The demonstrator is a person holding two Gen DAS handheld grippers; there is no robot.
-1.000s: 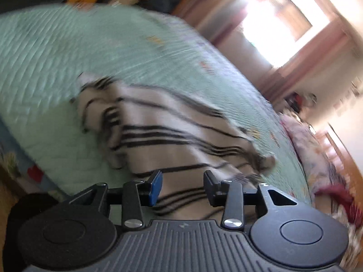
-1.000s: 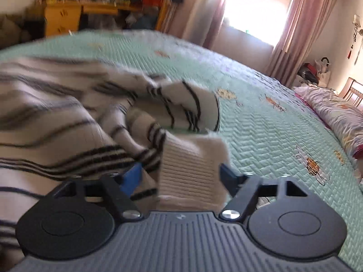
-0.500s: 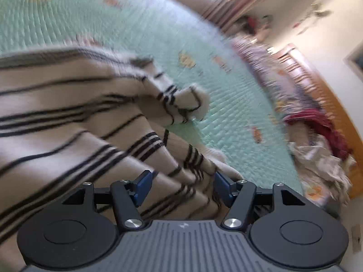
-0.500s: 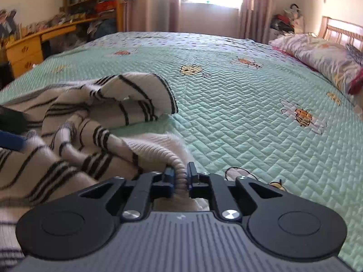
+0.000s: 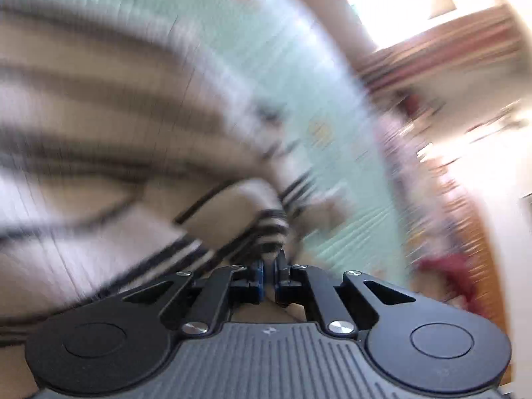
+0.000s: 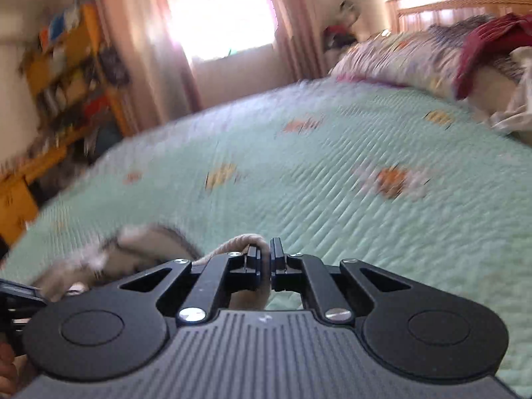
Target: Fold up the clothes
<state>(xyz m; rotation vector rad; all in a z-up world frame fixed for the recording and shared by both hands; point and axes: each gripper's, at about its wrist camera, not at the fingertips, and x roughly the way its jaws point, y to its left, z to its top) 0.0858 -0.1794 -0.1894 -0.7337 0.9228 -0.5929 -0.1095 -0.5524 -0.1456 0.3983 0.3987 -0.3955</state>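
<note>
A cream sweater with black stripes [image 5: 99, 106] lies bunched on the mint-green quilted bed [image 5: 335, 153]. In the blurred left wrist view my left gripper [image 5: 268, 259] is shut on a striped fold of the sweater that rises between its pads. In the right wrist view my right gripper [image 6: 265, 256] is shut on a cream ribbed edge of the sweater [image 6: 242, 242], lifted over the bed [image 6: 332, 179]. The rest of the sweater [image 6: 109, 259] trails low at the left, mostly hidden behind the gripper body.
A patterned pillow [image 6: 392, 56] and a dark red garment [image 6: 492, 43] lie by the wooden headboard [image 6: 459, 6] at the right. An orange desk with shelves [image 6: 63, 76] stands at the left, beside a curtained bright window [image 6: 219, 16]. A person's hand [image 6: 8, 369] shows at the lower left.
My left gripper went from open over the sweater to shut on a striped fold. My right gripper closed fully on the ribbed edge, rolled and lifted it away from the pile.
</note>
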